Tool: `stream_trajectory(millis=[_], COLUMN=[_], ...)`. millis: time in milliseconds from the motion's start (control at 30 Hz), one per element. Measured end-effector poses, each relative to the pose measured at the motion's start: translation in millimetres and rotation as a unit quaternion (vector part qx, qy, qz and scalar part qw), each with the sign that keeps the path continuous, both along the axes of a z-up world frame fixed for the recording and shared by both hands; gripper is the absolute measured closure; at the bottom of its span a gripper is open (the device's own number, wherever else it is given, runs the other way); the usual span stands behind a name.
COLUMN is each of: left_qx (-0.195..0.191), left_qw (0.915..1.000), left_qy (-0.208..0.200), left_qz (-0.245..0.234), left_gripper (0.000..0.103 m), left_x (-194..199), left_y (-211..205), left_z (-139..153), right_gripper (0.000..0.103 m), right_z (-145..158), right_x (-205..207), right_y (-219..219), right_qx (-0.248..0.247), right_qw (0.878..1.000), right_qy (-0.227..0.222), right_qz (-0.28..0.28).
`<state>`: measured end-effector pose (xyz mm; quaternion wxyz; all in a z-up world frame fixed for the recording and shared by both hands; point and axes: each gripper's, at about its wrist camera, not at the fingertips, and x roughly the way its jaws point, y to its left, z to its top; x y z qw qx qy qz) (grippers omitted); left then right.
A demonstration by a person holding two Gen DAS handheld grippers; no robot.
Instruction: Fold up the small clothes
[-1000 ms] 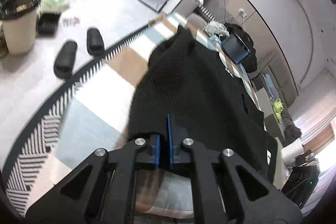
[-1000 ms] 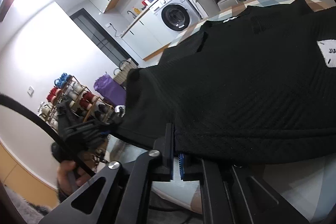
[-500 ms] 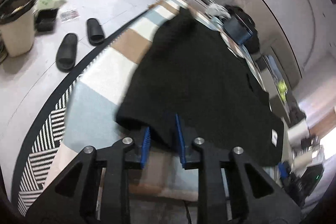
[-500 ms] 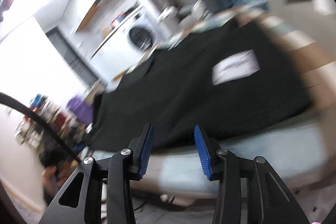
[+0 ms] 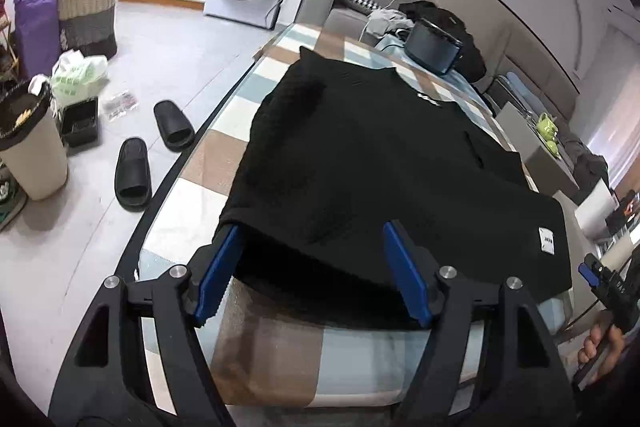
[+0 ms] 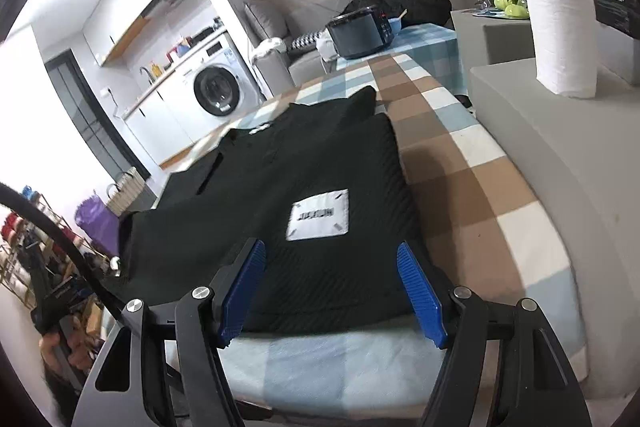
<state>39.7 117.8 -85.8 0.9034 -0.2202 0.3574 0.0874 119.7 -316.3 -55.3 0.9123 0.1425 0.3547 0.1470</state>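
Checked cloth (image 5: 208,163) — black garment (image 5: 380,163) before parted tongs (image 5: 316,271).

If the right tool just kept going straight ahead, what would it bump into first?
Most likely the black garment lying on the checked table: the open right tool already straddles its near hem, though height above it is unclear.

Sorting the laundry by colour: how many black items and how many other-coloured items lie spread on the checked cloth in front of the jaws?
Black: 1, the black garment with a white patch
Other colours: 0
Total: 1
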Motion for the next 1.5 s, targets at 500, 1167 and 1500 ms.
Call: stream_trajectory(millis=[500, 1167, 1500], left_qx=[0.023, -0.022, -0.017], left_qw=[0.9996, 0.9971, 0.9996], left_qy=[-0.02, 0.071, 0.015], left_qz=[0.0, 0.016, 0.017], left_gripper=[0.03, 0.038, 0.101], left_x=[-26, 114, 111], left_y=[19, 74, 68], left_z=[44, -34, -10], right_gripper=[0.032, 0.032, 0.098], right_z=[5, -17, -20], right_x=[40, 109, 118], right_y=[-28, -17, -7], right_qx=[-0.011, 0.001, -0.022], right_qw=[1.0, 0.997, 0.997], right_qy=[0.013, 0.07, 0.071], right_qz=[-0.026, 0.026, 0.028])
